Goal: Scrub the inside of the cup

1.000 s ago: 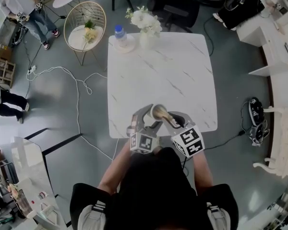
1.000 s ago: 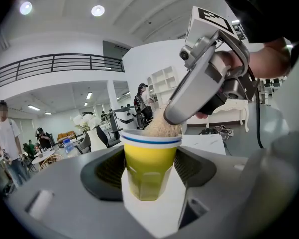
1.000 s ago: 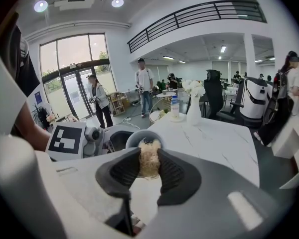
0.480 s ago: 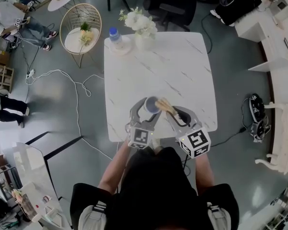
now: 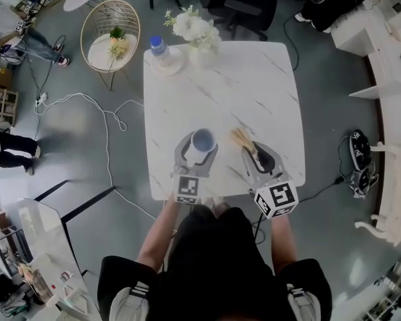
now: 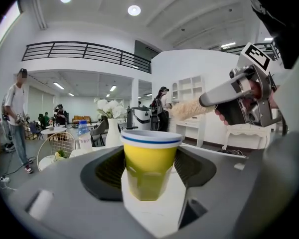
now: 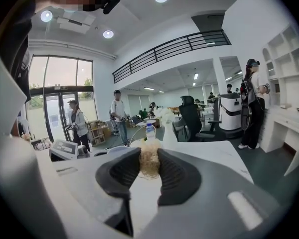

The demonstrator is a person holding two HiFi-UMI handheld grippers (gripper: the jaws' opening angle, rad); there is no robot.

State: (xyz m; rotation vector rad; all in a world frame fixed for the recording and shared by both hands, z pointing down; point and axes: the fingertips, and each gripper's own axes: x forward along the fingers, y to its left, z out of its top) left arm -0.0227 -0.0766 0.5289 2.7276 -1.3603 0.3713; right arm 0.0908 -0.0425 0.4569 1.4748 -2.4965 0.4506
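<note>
Left gripper view: cup [image 6: 151, 158] between jaws

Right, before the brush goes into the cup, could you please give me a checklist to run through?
1. Grip on the cup: ok, the left gripper has its jaws pressed on both sides.
2. Is the cup upright with its mouth up: ok.
3. Grip on the brush: ok, the right gripper has its jaws shut on it.
4. Is the brush lined up over the cup's mouth: not ok, it is off to the cup's right, apart from it.
5. Are the bottle and vase out of the way: ok, both are at the far edge of the table.
6. How dirty the inside of the cup is: cannot tell.
</note>
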